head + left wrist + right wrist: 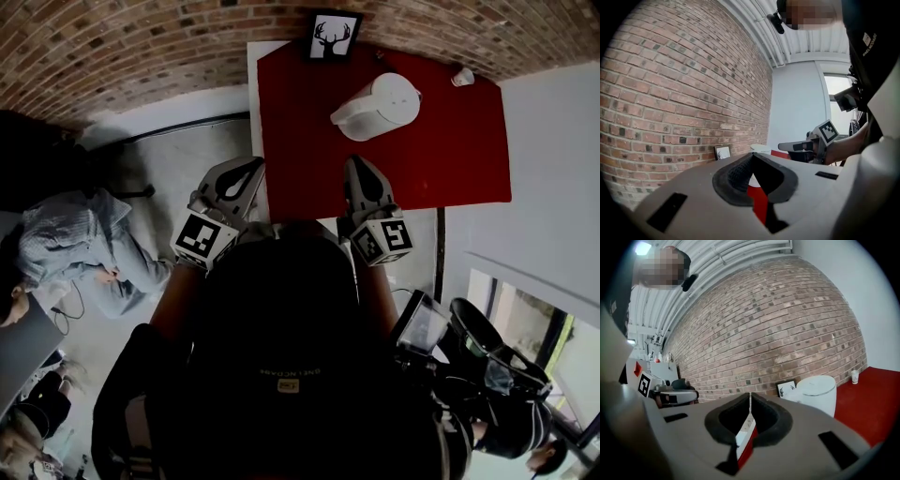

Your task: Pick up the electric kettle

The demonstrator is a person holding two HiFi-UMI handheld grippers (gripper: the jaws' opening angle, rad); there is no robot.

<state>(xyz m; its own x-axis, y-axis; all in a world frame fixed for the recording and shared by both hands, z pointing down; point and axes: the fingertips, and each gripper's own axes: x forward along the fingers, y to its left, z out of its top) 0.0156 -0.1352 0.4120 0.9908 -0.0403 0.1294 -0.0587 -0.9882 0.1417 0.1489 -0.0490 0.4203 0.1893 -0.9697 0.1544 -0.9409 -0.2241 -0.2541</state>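
Left gripper view: kettle (761,149) mostly hidden behind jaws.

The wearer's head (281,309) covers much of both arms, and the hands cannot be made out. The small white thing (462,77) at the far right corner of the tabletop (469,159) is too small to tell. In the left gripper view only the top of the kettle (761,148) clears the left gripper (751,155). In the right gripper view the right gripper (750,394) covers its foot, and it hides part of the frame (786,389). The head view's left edge cuts off a seated person (75,248)
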